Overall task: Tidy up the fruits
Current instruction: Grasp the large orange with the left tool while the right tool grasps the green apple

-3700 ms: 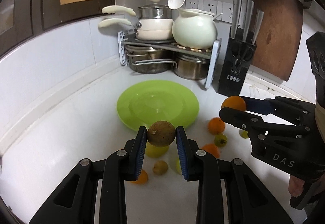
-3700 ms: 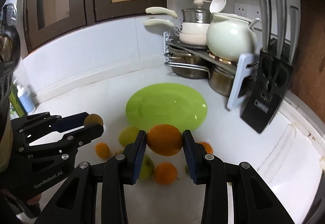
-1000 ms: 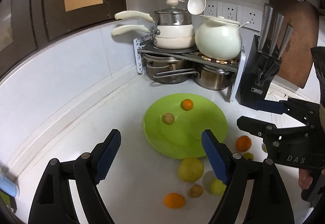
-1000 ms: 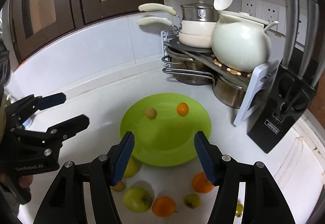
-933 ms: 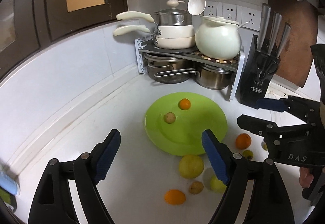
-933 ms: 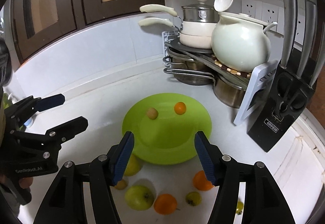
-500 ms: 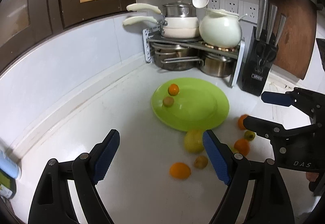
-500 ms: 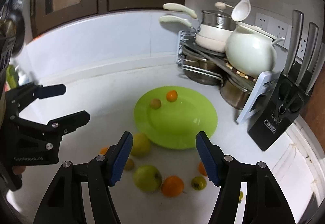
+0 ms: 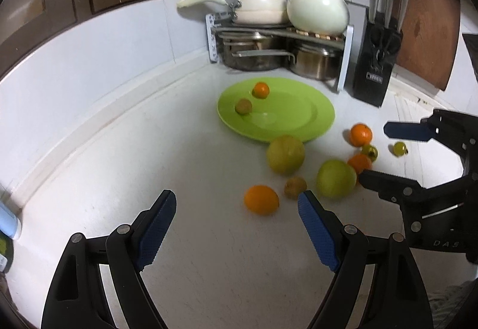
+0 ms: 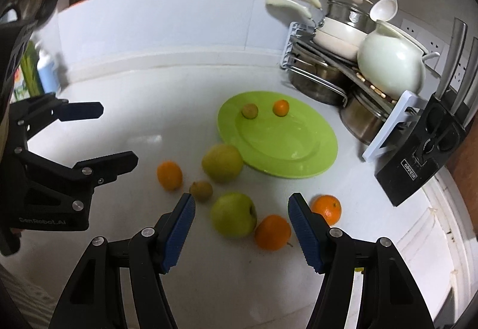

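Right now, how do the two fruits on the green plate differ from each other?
The orange fruit is bright orange and lies nearer the pot rack; the brown fruit is dull greenish-brown and lies nearer the plate's left rim. Both are small, round, apart from each other, and on the plate's far side.

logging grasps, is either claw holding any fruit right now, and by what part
Nothing is held. The left claw and right claw are both open and empty, above the counter.

left gripper (image 9: 237, 211) empty, fingers spread | plate (image 9: 310, 126): two fruits
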The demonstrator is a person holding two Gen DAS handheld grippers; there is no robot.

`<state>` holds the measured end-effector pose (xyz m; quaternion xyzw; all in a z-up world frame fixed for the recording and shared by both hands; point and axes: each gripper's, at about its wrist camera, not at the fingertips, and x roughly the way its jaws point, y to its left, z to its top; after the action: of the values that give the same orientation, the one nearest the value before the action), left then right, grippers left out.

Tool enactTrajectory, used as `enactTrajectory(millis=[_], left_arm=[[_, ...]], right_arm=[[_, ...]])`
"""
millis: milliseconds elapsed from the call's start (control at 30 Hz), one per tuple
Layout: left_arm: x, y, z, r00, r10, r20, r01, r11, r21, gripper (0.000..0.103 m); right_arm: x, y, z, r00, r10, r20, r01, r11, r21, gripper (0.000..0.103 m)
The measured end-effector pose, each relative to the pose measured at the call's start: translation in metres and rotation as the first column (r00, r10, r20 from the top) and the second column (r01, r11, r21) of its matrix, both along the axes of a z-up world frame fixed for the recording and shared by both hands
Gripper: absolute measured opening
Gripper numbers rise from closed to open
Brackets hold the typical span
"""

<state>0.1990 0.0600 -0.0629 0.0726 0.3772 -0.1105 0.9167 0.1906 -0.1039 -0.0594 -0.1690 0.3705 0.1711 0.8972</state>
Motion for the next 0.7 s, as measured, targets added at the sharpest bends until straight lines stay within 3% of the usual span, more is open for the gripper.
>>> enactTrajectory(millis=[400,700], left_arm=[[0.010,-0.013,-0.034,0.999,-0.049,-0.011,0.050,0.995,0.088,0.083],[0.021,-0.028,-0.051,0.995,-0.093,-0.042,0.098,0.988,0.116,0.074]], right_arm=[[0.000,0.015,-0.027,0.999,0.041,0.003,-0.040,0.992,-0.122,0.065],[0.013,0.021,-0.046,0.998,0.052,-0.019,-0.054,0.986,-0.155,0.065]])
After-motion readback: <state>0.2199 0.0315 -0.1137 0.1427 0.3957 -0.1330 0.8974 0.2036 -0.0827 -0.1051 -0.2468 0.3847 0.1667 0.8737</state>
